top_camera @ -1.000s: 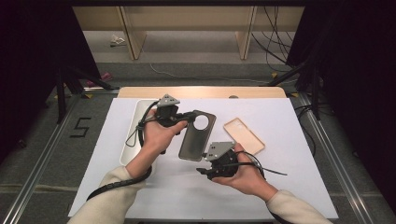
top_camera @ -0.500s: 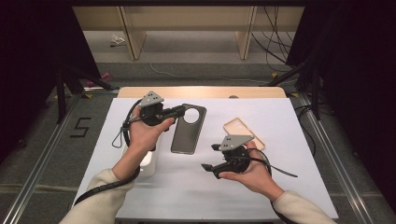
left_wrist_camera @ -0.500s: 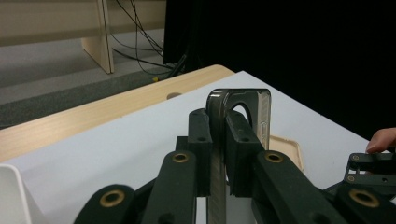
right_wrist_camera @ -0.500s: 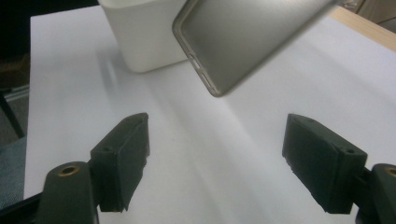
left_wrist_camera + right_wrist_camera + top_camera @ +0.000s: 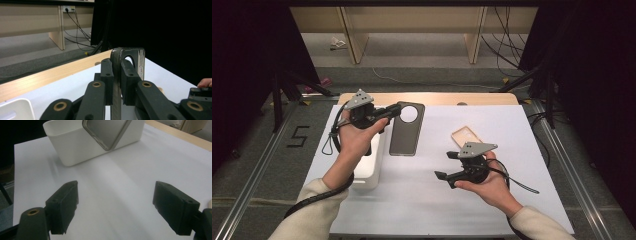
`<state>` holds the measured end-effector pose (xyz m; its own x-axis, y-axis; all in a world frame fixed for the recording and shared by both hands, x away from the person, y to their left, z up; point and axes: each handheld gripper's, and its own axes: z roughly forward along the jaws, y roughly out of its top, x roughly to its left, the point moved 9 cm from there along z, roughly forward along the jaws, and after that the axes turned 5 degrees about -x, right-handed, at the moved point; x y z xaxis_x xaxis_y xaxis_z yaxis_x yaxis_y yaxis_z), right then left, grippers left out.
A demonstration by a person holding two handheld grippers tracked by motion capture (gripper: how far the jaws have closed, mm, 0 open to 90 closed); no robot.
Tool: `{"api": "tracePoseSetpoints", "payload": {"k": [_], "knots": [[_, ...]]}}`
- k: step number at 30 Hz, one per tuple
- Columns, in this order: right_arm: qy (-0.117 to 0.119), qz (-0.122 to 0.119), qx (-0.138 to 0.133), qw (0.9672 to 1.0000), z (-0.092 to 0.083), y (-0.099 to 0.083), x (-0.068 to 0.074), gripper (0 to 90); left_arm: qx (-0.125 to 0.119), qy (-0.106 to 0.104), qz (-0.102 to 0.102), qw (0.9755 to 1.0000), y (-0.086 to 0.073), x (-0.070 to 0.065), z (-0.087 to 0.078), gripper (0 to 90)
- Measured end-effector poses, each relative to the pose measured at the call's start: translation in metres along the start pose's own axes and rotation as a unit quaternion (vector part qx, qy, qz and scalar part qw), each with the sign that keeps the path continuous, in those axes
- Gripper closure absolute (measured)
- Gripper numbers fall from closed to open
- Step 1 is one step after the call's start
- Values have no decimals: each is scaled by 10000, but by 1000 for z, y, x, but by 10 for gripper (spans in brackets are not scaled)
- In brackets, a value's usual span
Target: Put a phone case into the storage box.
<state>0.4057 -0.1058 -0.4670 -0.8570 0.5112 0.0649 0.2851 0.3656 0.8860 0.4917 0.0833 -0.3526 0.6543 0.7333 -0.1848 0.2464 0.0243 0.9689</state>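
Dark phone case held up beside the white bin

Just right of the white bin (image 5: 368,172) on the bench (image 5: 532,130), the thin, light, slippery phone case (image 5: 406,131) hung pinched by its camera-end rim in the left claw (image 5: 388,113); right claw (image 5: 445,165) had just spread, empty.

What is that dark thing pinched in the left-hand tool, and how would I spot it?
Start at the white sheet covering the table, then go to the white plastic bin near its left edge. Beside the bin, the left gripper clamps a dark grey phone case; its big round camera hole sets it apart from the tan phone case to the right.
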Motion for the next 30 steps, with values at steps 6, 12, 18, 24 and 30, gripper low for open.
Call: {"api": "tracePoseSetpoints", "payload": {"k": [6,12,18,24,30], "knots": [[-53,42,-19,10000,-4,-3,-3,217,-103,68,17,9999,8,10,-8,815],[-74,64,-27,9999,-8,-4,-5,220,-221,107,3,9997,14,19,-16,816],[-70,67,13,10000,-9,-6,-6,220,-284,135,46,9995,17,30,-21,816],[-86,101,-12,9999,-11,-7,-7,211,-338,182,88,9992,21,40,-25,816],[-106,143,-40,9998,-14,-7,-8,208,-402,261,94,9988,26,52,-31,815]]}}
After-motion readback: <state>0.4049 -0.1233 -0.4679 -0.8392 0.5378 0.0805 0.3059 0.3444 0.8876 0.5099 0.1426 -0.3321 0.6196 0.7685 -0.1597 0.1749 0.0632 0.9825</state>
